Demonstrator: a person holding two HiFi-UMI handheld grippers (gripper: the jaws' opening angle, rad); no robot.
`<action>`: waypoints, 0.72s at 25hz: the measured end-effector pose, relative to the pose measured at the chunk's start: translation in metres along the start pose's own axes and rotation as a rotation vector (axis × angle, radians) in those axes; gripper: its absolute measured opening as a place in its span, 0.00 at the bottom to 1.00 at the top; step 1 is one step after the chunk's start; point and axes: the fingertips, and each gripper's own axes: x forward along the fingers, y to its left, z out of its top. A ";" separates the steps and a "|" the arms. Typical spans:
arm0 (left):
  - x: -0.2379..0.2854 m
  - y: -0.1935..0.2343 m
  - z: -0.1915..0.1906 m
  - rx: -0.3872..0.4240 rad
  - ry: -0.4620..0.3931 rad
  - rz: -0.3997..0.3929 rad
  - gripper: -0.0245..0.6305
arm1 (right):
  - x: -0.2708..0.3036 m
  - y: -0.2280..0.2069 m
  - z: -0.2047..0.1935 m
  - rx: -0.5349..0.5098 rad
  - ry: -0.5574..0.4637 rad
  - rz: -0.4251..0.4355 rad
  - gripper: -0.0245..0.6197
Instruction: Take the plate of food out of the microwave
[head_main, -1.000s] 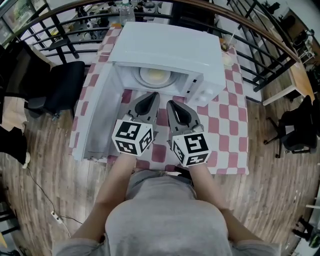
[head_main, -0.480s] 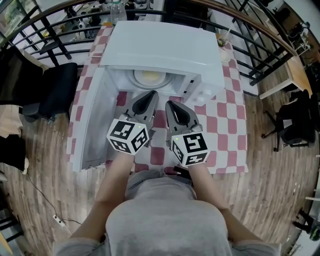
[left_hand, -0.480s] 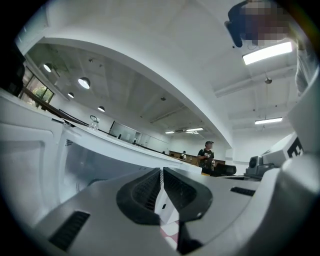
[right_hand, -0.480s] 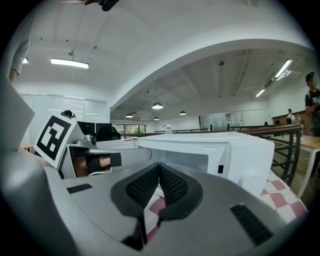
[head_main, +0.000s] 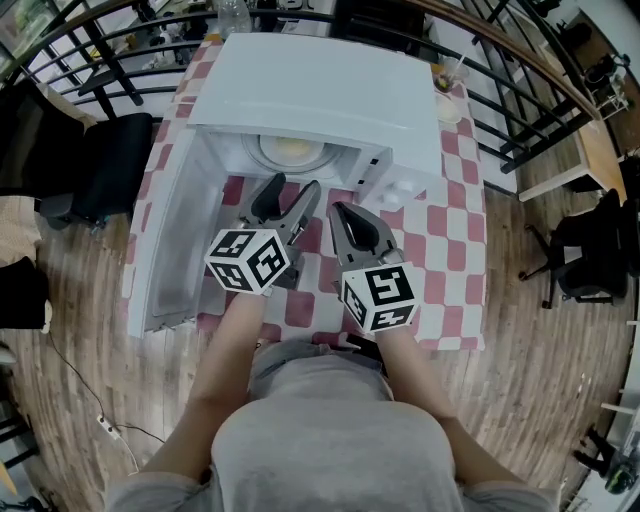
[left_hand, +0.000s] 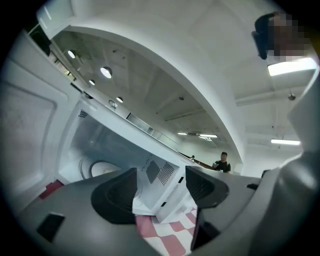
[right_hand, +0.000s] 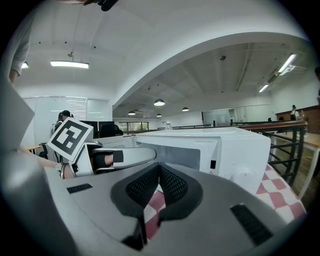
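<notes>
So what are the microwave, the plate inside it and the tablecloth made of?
Microwave: likely painted metal or plastic, smooth matte white panels. Plate: probably ceramic or glass, pale with a sheen; too small to be sure. Checked tablecloth: cloth or vinyl, lying flat.

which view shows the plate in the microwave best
The head view: it looks down into the open microwave and shows the plate with pale food. The left gripper view catches part of it past the left tool; the right gripper view does not show it.
</notes>
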 end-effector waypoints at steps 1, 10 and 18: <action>0.001 0.004 -0.002 -0.042 0.001 0.012 0.49 | 0.000 -0.002 -0.001 0.003 0.004 0.001 0.08; 0.010 0.033 -0.014 -0.169 0.018 0.086 0.41 | 0.009 -0.009 -0.004 0.011 0.014 0.020 0.08; 0.019 0.063 -0.035 -0.287 0.050 0.152 0.41 | 0.021 -0.010 -0.013 0.010 0.040 0.036 0.08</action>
